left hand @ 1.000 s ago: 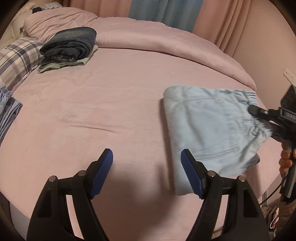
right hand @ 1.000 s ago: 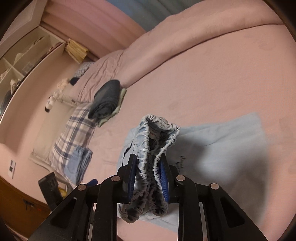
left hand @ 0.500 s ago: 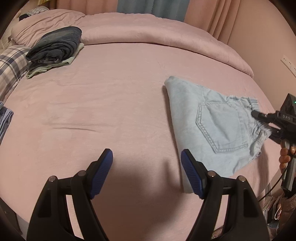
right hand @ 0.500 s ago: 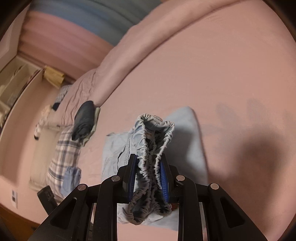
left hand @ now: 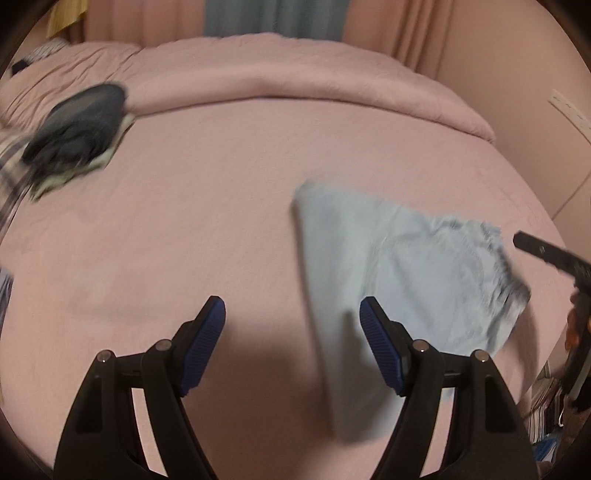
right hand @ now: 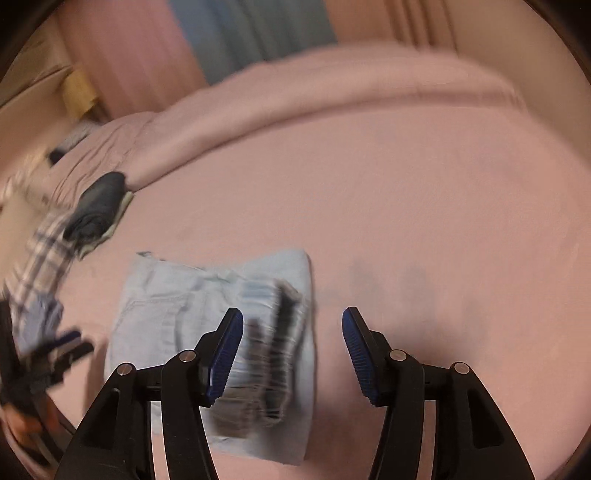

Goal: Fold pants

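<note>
Folded light blue denim pants (left hand: 399, 280) lie on the pink bed (left hand: 221, 206), blurred by motion. My left gripper (left hand: 291, 332) is open and empty, just left of the pants' near edge. My right gripper (right hand: 291, 339) is open; the elastic waistband (right hand: 269, 350) sits loose between its pads, free of them, on the rest of the pants (right hand: 162, 302). The right gripper's tip (left hand: 543, 251) shows at the right edge of the left wrist view, clear of the pants.
A pile of dark folded clothes (left hand: 77, 125) sits at the bed's far left by a plaid pillow (right hand: 40, 258). A rolled pink duvet (left hand: 295, 70) runs along the far side. Curtains (left hand: 273, 18) hang behind. The bed edge drops at the right.
My right gripper has opened and let go of the waistband, which has dropped onto the folded pants. Both views have shifted and are blurred. The left gripper stays open.
</note>
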Motion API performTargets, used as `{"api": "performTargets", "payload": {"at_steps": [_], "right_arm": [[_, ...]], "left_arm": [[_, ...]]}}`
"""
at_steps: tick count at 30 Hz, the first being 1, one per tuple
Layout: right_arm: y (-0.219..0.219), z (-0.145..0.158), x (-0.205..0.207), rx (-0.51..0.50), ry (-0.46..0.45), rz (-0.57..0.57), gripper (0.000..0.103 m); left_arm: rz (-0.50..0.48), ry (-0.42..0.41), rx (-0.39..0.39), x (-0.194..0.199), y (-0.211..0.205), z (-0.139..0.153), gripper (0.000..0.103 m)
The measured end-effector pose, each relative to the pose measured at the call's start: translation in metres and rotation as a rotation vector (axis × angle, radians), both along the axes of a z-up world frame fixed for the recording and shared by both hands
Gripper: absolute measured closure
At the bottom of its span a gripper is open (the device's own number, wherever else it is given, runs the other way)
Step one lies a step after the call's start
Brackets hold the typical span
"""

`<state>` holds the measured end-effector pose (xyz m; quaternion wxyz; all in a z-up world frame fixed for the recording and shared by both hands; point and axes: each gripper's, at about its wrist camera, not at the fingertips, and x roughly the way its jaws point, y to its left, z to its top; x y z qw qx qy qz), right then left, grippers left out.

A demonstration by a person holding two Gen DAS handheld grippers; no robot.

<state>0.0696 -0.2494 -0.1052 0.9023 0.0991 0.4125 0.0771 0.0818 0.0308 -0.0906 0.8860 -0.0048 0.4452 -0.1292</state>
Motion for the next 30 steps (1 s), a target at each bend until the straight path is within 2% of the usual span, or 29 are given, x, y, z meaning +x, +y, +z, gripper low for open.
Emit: {"api": "performTargets", "payload": {"at_steps": [1, 2, 3, 4, 5, 7, 9, 11, 13, 18, 21, 24, 26, 30], "right_arm": [[0.006, 0.005, -0.002, 0.003, -0.021, 0.029, 0.047], [0.018, 0.011, -0.006, 0.005, -0.054, 0.095, 0.053], [0.025, 0.014, -0.009, 0.004, -0.073, 0.136, 0.059], [0.034, 0.015, -0.010, 0.001, -0.081, 0.179, 0.073], [0.042, 0.013, -0.011, -0.009, -0.075, 0.226, 0.079], [0.055, 0.005, -0.013, -0.055, -0.052, 0.278, 0.082], [0.060, -0.006, -0.015, -0.114, -0.019, 0.297, 0.083], [0.056, -0.020, -0.019, -0.130, 0.036, 0.310, 0.083], [0.053, -0.037, -0.022, -0.144, 0.093, 0.331, 0.084], [0.052, -0.041, -0.022, -0.156, 0.097, 0.349, 0.084], [0.044, -0.029, -0.016, -0.088, 0.112, 0.334, 0.084], [0.046, -0.015, -0.008, 0.008, 0.054, 0.340, 0.084], [0.056, -0.010, 0.001, 0.008, 0.041, 0.369, 0.084], [0.093, -0.012, 0.031, -0.050, 0.042, 0.443, 0.084]], "left_arm": [[-0.023, -0.004, -0.011, 0.010, -0.007, 0.002, 0.035], [-0.041, -0.006, -0.019, 0.018, -0.013, 0.004, 0.038], [-0.062, -0.001, -0.033, 0.027, -0.020, 0.004, 0.045], [-0.082, 0.010, -0.051, 0.038, -0.027, 0.003, 0.055], [-0.095, 0.025, -0.064, 0.048, -0.034, 0.001, 0.060], [-0.122, 0.062, -0.082, 0.065, -0.046, -0.007, 0.071], [-0.132, 0.084, -0.041, 0.081, -0.057, -0.019, 0.072], [-0.128, 0.140, -0.015, 0.098, -0.061, -0.040, 0.075], [-0.136, 0.170, -0.044, 0.106, -0.061, -0.054, 0.075], [-0.122, 0.160, -0.103, 0.104, -0.048, -0.050, 0.073], [-0.105, 0.144, -0.158, 0.085, -0.032, -0.040, 0.073], [-0.107, 0.132, -0.214, 0.055, -0.019, -0.034, 0.074], [-0.123, 0.138, -0.244, 0.031, -0.012, -0.035, 0.074], [-0.147, 0.161, -0.251, -0.007, -0.008, -0.048, 0.075]]}}
